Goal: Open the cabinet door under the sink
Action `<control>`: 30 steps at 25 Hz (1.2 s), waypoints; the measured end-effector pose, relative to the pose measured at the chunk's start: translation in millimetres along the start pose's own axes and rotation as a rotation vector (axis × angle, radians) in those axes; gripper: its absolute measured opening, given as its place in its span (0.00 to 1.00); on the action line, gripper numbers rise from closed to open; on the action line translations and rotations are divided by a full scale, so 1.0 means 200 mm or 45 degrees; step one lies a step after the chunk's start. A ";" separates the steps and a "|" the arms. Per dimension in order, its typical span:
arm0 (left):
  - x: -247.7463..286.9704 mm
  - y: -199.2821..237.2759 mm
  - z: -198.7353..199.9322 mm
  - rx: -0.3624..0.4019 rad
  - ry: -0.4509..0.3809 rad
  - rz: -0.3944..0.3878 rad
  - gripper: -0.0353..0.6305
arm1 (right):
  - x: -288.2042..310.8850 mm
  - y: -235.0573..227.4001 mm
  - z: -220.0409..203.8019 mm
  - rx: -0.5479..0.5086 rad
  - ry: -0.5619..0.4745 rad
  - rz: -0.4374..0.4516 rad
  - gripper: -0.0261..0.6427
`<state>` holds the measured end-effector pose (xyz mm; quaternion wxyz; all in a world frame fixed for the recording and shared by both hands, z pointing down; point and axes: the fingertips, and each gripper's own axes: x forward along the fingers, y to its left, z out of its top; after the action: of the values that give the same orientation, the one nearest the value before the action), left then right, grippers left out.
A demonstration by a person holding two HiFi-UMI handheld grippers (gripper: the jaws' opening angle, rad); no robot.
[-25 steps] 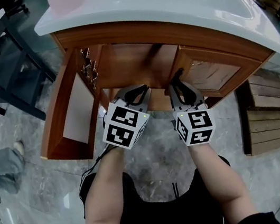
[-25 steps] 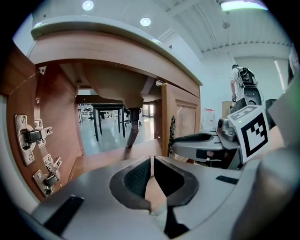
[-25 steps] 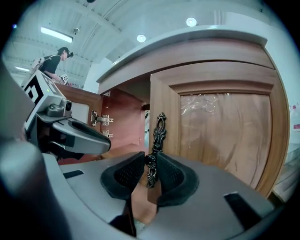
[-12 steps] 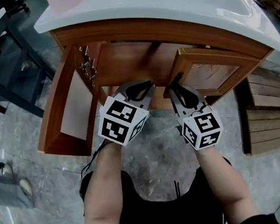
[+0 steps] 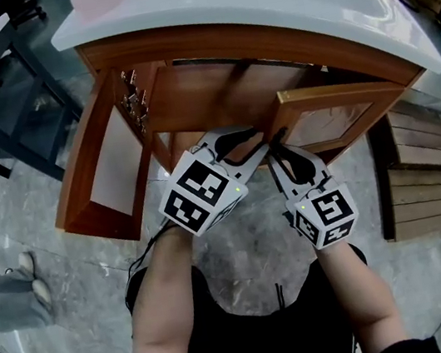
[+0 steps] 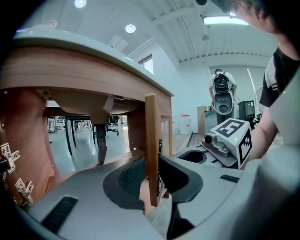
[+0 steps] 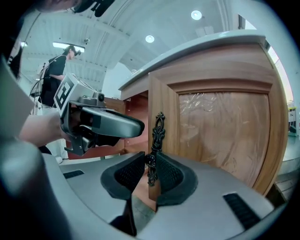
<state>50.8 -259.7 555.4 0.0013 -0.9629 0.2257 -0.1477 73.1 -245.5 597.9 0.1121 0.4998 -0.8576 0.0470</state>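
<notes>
Cabinet door (image 7: 225, 126) handle (image 7: 158, 133) sits pinched in the right hand-held gripper (image 7: 151, 172).

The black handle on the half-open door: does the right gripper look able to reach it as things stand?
Yes, it seems so: the handle sits between the jaws of the right gripper, which look closed on it, and nothing stands in the way.

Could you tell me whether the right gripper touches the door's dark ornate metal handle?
Touching: the right gripper view shows the right gripper pinching the dark ornate metal handle between its pads.
</notes>
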 end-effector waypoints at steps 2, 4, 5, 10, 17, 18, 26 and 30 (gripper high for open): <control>0.01 -0.02 0.02 0.000 -0.016 -0.011 0.22 | -0.03 0.01 0.00 -0.004 -0.001 0.013 0.17; 0.02 -0.06 0.06 -0.023 -0.048 -0.041 0.22 | -0.05 0.02 -0.01 -0.006 -0.003 0.023 0.17; 0.03 -0.08 0.08 -0.036 -0.066 -0.060 0.22 | -0.07 0.03 -0.02 -0.005 -0.003 0.028 0.17; 0.05 -0.15 0.13 -0.020 -0.076 -0.088 0.24 | -0.12 0.05 -0.03 0.000 0.004 0.067 0.18; 0.03 -0.23 0.13 0.013 -0.054 -0.119 0.21 | -0.20 0.07 -0.05 -0.006 -0.018 0.136 0.18; 0.02 -0.25 0.13 0.015 -0.051 -0.132 0.21 | -0.22 0.08 -0.06 -0.014 -0.019 0.156 0.18; -0.03 -0.46 0.16 0.042 -0.032 -0.191 0.18 | -0.42 0.11 -0.09 -0.089 0.033 0.201 0.19; -0.03 -0.52 0.18 0.104 0.016 -0.157 0.19 | -0.47 0.11 -0.09 -0.059 0.029 0.248 0.18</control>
<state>100.1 -166.3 527.2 0.0300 -0.9732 0.1600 -0.1627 101.5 -150.4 594.1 0.1284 0.4109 -0.9015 0.0434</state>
